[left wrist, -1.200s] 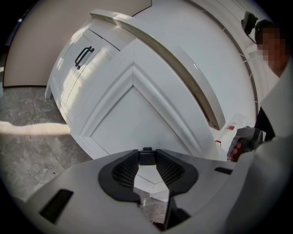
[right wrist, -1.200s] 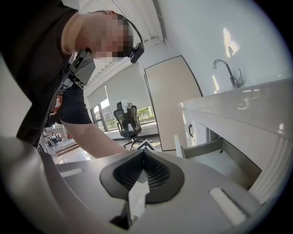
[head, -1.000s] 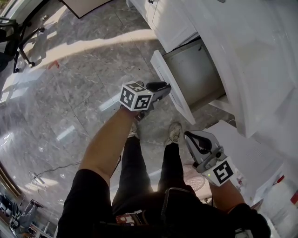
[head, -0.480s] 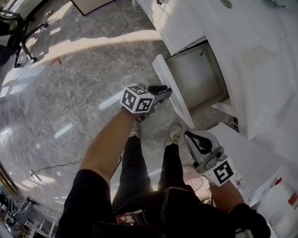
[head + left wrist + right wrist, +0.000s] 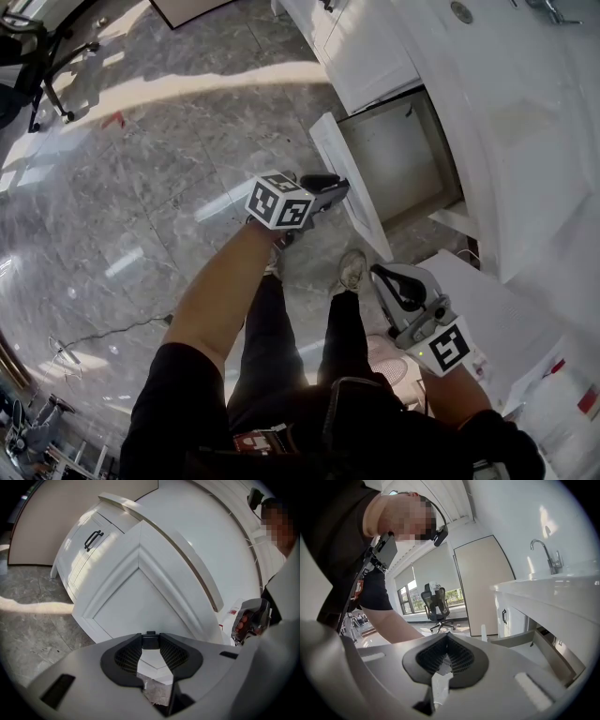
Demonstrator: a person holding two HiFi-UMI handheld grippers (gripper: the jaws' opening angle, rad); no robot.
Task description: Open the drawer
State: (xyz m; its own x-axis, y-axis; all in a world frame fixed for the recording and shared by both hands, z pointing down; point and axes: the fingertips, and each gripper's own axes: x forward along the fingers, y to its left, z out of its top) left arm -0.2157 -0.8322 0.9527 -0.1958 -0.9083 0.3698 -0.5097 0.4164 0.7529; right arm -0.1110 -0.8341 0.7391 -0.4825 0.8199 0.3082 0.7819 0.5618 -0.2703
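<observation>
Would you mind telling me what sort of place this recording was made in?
Probably an office kitchenette: a white counter with a faucet, an open drawer beneath it, and an office chair on a polished stone floor.

no legible text, labels, brands or numbers anywhere in view

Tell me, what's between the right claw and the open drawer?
Head view: only grey floor between right claw and drawer; the person's shoe stands just beside.

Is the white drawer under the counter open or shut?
Open: the white panelled drawer front stands clear of the white cabinet, grey inside exposed.
</observation>
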